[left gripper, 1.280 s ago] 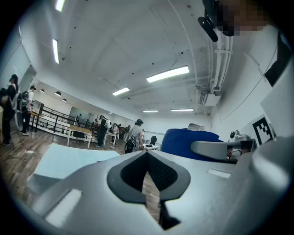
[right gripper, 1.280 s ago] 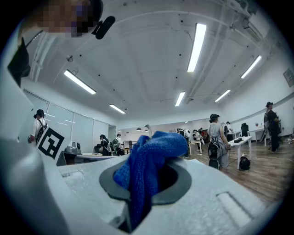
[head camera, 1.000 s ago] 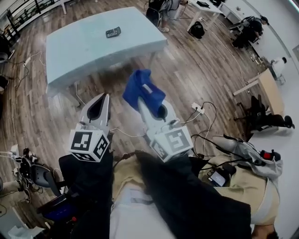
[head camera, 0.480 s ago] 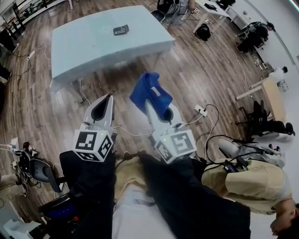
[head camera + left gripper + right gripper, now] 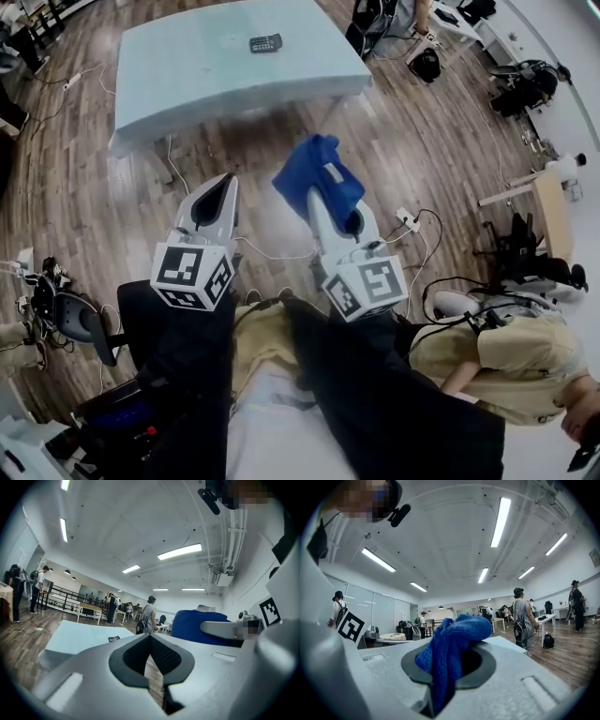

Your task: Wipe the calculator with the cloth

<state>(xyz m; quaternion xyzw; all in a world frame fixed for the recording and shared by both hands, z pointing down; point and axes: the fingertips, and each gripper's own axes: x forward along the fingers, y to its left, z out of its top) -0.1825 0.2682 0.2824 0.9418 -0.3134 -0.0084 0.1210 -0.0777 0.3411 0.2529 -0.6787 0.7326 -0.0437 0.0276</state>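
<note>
A dark calculator (image 5: 265,42) lies near the far side of a pale blue table (image 5: 187,84), well ahead of both grippers; it also shows small in the left gripper view as the calculator (image 5: 114,639). My right gripper (image 5: 323,192) is shut on a blue cloth (image 5: 317,175), which bunches out of the jaws; in the right gripper view the blue cloth (image 5: 450,651) fills the jaw gap. My left gripper (image 5: 217,192) is held beside it over the floor, jaws shut with nothing between them.
Wooden floor lies between me and the table. Cables and a power strip (image 5: 406,218) lie on the floor at right. Other desks (image 5: 441,19), bags and people stand at the back right. An office chair (image 5: 525,248) sits at the far right.
The table and calculator have drifted right and slightly nearer in the head view. Both grippers keep their pose, the right one still holding the cloth.
</note>
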